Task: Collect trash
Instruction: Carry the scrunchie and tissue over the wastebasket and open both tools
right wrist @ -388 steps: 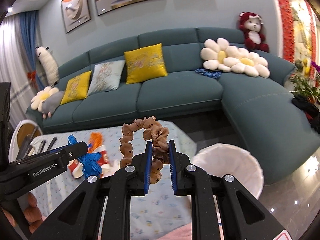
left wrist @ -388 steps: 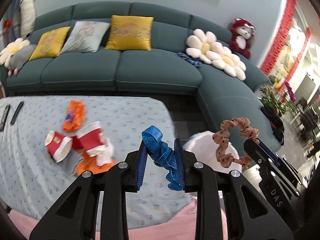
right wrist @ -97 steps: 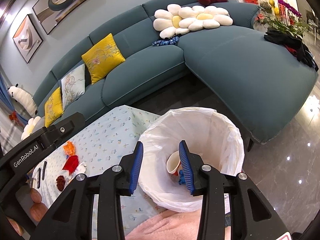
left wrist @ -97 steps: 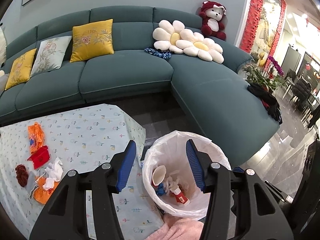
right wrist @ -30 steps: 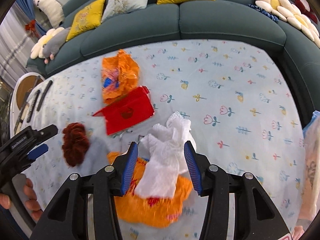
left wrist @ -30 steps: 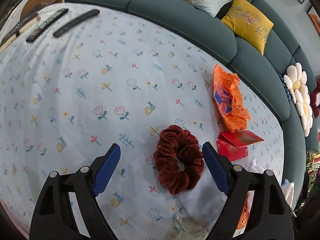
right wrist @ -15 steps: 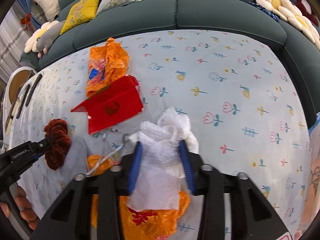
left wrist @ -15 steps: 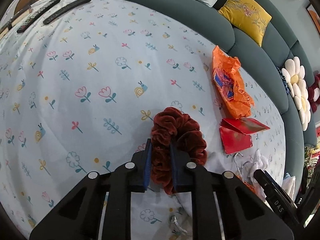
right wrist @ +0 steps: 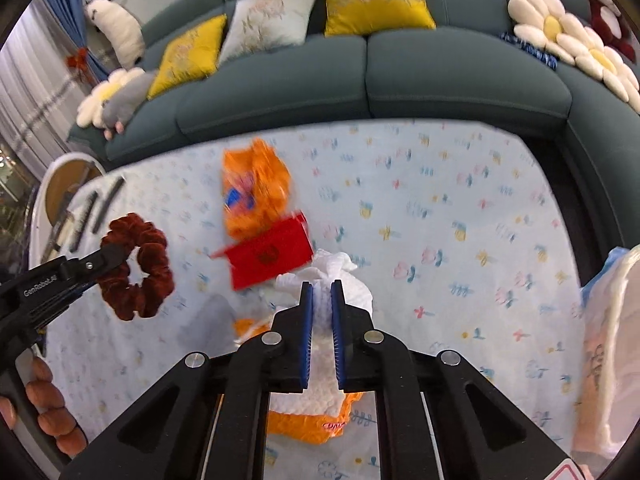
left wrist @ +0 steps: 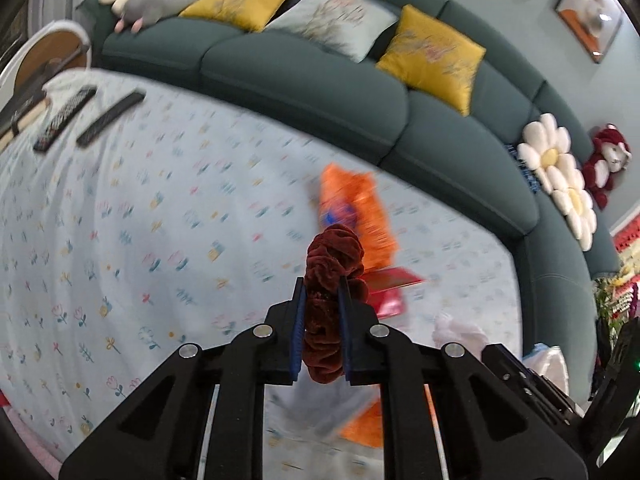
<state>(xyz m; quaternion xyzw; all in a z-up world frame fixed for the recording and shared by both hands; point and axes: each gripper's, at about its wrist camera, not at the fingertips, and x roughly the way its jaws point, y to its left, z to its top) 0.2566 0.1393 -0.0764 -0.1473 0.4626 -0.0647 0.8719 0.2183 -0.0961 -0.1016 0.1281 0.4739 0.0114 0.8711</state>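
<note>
Dark red velvet scrunchie (left wrist: 332, 276) sits clenched between the blue pads of the left tool (left wrist: 322, 322), lifted clear of the flowered tabletop (left wrist: 120, 216). The right tool (right wrist: 321, 320) is closed on a crumpled white paper towel (right wrist: 340, 276), which hangs over an orange wrapper (right wrist: 308, 424) near the tabletop's front edge. Toward the middle lie a red packet (right wrist: 272, 256) and an orange bag (right wrist: 254, 188), touching.

Your counter (right wrist: 460, 208) is open toward its right edge; the orange wrapper (right wrist: 254, 188) and red envelope (right wrist: 270, 256) obstruct its middle.
</note>
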